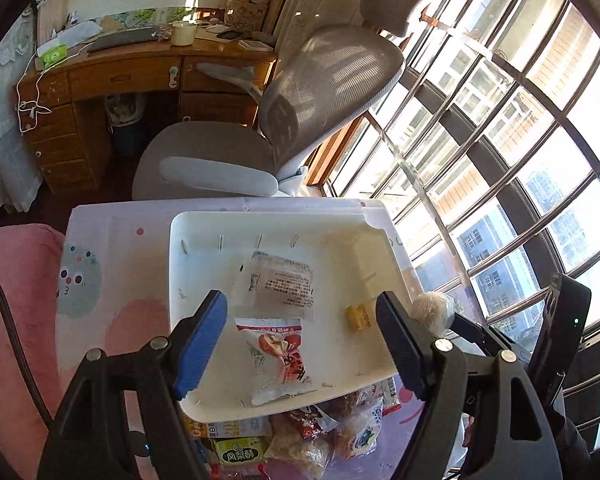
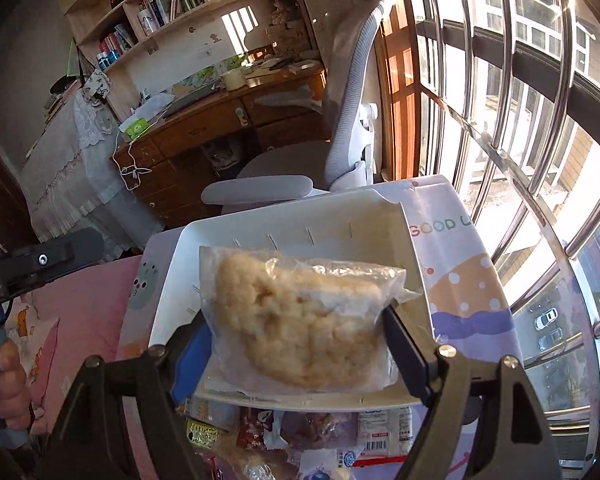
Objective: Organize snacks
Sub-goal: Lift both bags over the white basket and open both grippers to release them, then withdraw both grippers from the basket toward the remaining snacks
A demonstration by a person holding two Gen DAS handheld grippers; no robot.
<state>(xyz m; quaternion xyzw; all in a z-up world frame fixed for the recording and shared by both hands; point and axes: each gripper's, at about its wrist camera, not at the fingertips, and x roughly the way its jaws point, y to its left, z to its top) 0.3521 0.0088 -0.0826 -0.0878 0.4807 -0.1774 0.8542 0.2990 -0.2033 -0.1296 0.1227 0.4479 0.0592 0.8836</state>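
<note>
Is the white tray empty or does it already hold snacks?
Not empty: the white tray holds a clear packet, a red-printed packet and a small yellow snack.

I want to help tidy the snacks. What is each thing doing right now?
White tray: partly filled.
Clear packet: lying in the tray.
Red-printed packet: lying in the tray.
Small yellow snack: lying in the tray.
Puffed snack bag: held over the tray.
Right gripper: clamped on that bag.
Left gripper: open, empty, over the tray.
Snack pile: unsorted, in front of the tray.
</note>
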